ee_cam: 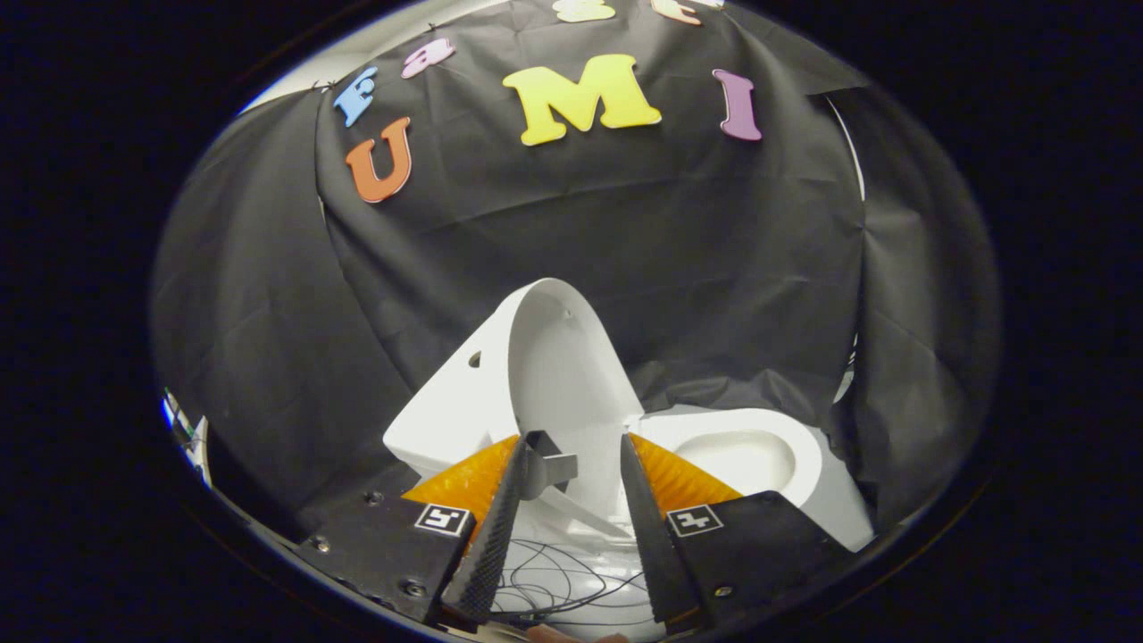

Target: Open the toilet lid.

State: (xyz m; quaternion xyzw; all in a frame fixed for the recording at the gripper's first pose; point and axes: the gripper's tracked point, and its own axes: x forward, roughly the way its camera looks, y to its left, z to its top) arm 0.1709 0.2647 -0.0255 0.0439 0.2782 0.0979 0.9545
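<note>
The toilet [759, 455] is seen just beyond the fingers, against the black cloth wall [714, 268], its bowl opening exposed to the right. The toilet lid [554, 366] is raised and stands near upright, leaning to the left, beyond and between the fingertips. The opening is therefore judged largely or wholly done; little seems left but a release or withdrawal. The gripper [576, 455] is held with its fingers apart, and no clamping on the lid can be made out. Thin dark wires [554, 580] are seen nearest, between the fingers.
</note>
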